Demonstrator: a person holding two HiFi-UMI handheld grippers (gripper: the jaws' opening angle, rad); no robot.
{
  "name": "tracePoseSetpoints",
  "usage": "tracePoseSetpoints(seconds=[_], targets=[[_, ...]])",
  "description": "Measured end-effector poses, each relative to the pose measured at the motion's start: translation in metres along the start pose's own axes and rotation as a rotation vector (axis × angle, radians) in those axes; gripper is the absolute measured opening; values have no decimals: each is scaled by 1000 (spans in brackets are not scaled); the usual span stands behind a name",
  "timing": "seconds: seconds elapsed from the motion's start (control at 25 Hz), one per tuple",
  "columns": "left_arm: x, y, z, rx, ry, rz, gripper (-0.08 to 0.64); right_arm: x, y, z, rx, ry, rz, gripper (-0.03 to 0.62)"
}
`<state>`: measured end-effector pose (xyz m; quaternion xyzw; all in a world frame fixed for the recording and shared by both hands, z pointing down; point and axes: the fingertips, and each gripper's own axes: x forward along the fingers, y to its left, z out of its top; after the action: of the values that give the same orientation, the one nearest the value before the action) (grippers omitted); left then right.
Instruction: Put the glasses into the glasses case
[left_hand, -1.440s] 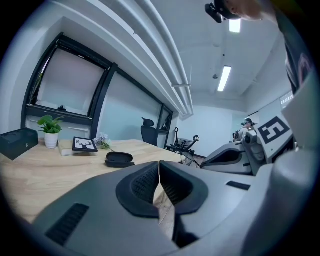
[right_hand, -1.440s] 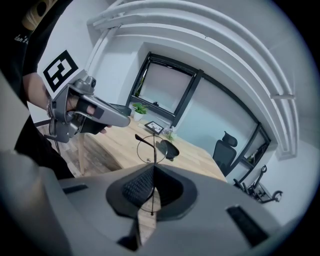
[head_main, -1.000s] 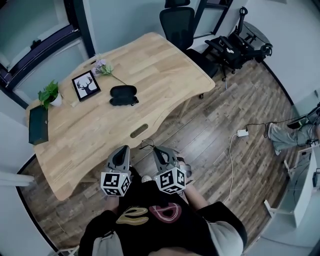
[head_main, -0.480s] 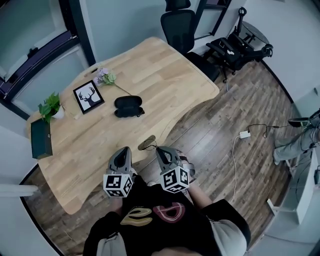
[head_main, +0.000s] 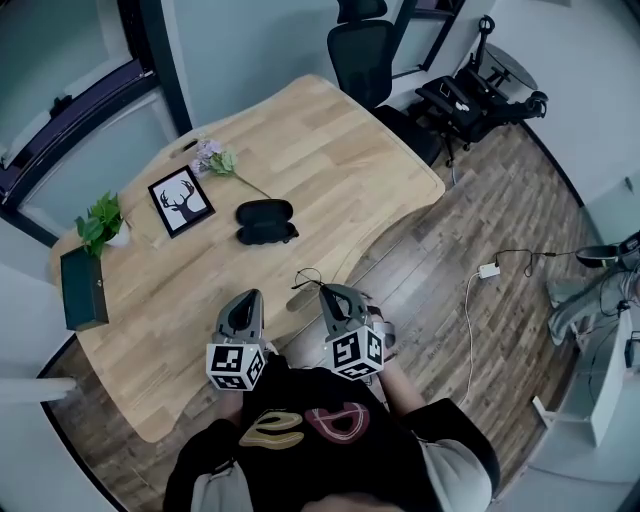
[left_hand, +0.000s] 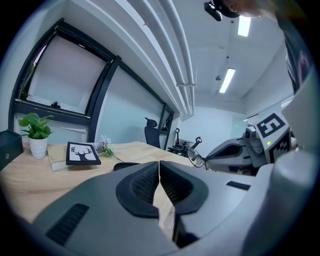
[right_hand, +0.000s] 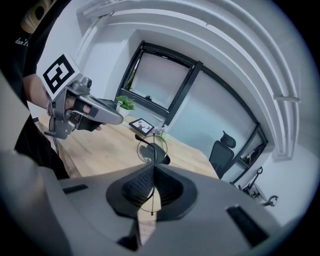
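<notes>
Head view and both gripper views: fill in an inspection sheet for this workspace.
Surface: light wooden table with a curved near edge.
Job's things: black glasses case lies on the table, apparently open; glasses are pinched in the right gripper, near the table's near edge.
Clutter: framed deer picture, flower sprig, potted plant and dark box, all on the table's left part.
Grippers: left gripper shut, nothing between its jaws; right gripper shut on the glasses.
Cables: white cable with adapter on the floor.
Surroundings: wood floor; black office chair behind the table; second black chair to its right.
</notes>
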<state>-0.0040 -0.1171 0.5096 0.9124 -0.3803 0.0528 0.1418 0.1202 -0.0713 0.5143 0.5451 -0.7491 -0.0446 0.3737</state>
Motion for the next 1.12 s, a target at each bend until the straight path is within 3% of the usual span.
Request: tracePoseSetpoints(seconds=[0.64, 1.12], targets=[[6, 57, 17, 1, -1, 1, 18, 48, -14, 54, -57, -29, -8, 12], [-11, 85, 33, -29, -30, 124, 18, 72, -24, 83, -156, -66, 58, 12]])
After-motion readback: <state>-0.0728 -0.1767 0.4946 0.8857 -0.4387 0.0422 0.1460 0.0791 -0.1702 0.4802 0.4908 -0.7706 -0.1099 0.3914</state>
